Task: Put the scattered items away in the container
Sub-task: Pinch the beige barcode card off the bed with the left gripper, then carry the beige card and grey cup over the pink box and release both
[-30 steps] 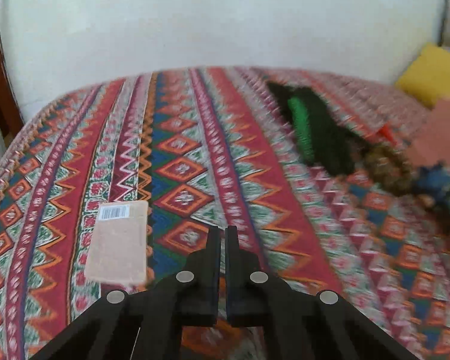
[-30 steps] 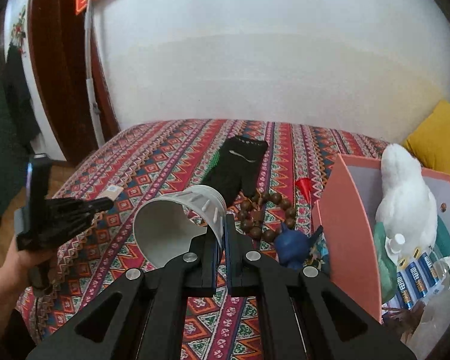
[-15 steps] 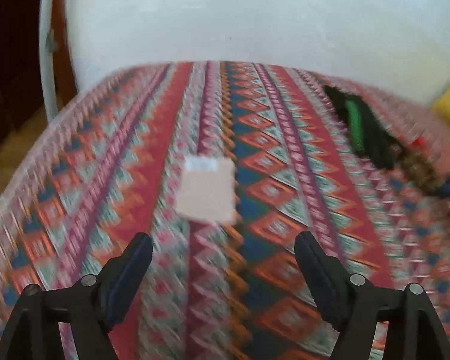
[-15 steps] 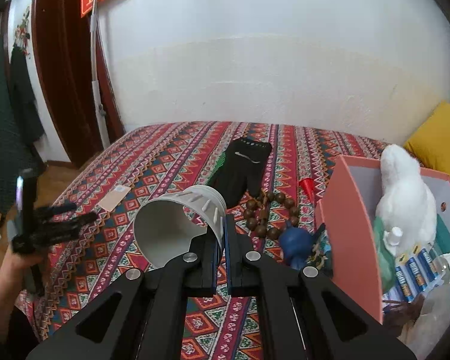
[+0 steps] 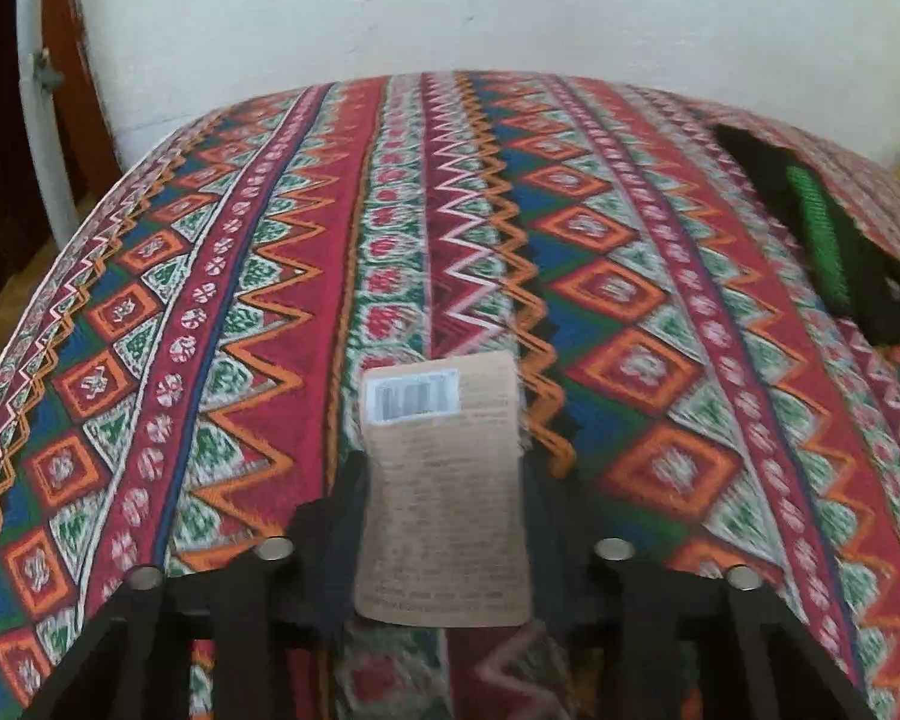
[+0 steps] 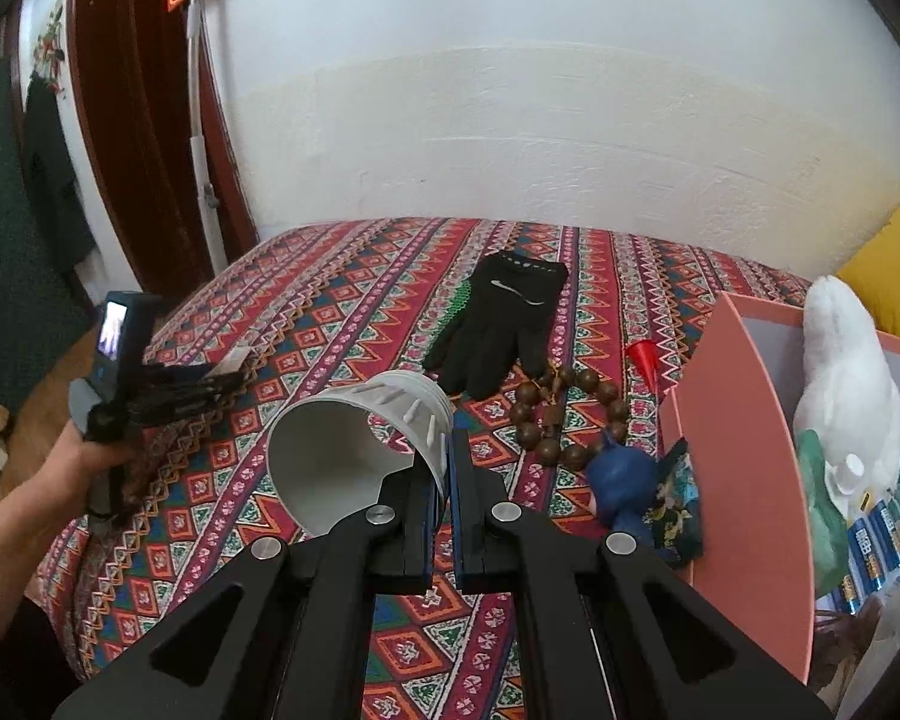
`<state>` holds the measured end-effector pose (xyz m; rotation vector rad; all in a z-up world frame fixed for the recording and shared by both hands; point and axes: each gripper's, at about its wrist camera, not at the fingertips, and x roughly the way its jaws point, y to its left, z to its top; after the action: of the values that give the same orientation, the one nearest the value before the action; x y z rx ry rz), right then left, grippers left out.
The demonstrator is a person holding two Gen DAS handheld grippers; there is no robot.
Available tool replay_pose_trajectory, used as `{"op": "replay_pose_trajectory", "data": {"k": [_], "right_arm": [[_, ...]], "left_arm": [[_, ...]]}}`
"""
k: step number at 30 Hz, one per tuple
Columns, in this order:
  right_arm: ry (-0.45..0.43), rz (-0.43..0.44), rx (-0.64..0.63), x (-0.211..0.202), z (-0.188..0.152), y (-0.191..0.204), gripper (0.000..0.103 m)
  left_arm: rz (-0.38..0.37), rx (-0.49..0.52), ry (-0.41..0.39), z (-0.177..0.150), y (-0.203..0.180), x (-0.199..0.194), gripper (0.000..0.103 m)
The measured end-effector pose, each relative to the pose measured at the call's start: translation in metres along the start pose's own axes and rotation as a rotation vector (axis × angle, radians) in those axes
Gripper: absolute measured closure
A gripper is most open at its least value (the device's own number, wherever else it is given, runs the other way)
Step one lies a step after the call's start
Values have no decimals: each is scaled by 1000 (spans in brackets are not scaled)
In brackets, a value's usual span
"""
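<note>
**A:** Since a second ago the left gripper [image 5: 444, 480] has swung over to the brown paper packet [image 5: 444, 480] with the barcode label and now brackets it, fingers at both edges. Clamped or just closing? Can't tell, it's blurry.

**B:** And the right gripper [image 6: 448, 468] pinches the white plastic cup [image 6: 354, 444] by its rim, above the patterned cloth [image 6: 330, 312], left of the pink box [image 6: 744, 480].

**A:** A flat packet like that could buckle or slip out if the grip's shallow.

One glove [image 6: 498, 324], one cup [image 6: 354, 450], one packet [image 5: 444, 486]
</note>
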<state>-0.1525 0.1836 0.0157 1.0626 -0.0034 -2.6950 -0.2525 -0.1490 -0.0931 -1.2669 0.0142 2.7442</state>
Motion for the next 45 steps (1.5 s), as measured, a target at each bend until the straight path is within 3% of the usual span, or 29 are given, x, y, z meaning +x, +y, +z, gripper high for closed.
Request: {"op": "replay_pose_trajectory", "data": {"k": [5, 14, 22, 29, 38, 45], "right_arm": [[-8, 4, -12, -3, -1, 6, 100], [-48, 10, -12, -20, 2, 7, 100], [-126, -9, -37, -47, 5, 13, 100], [-227, -19, -19, -91, 7, 12, 100], [-363, -93, 64, -167, 3, -31, 100], [-474, -220, 229, -247, -18, -111, 100]], "left_arm": [[-76, -46, -46, -22, -7, -24, 67], [-110, -85, -108, -35, -23, -72, 66], [-161, -85, -242, -36, -44, -149, 66], [-214, -26, -359, -32, -73, -219, 65], [-329, 89, -460, -11, -146, -276, 65], [-503, 219, -492, 20, -257, -295, 64]]}}
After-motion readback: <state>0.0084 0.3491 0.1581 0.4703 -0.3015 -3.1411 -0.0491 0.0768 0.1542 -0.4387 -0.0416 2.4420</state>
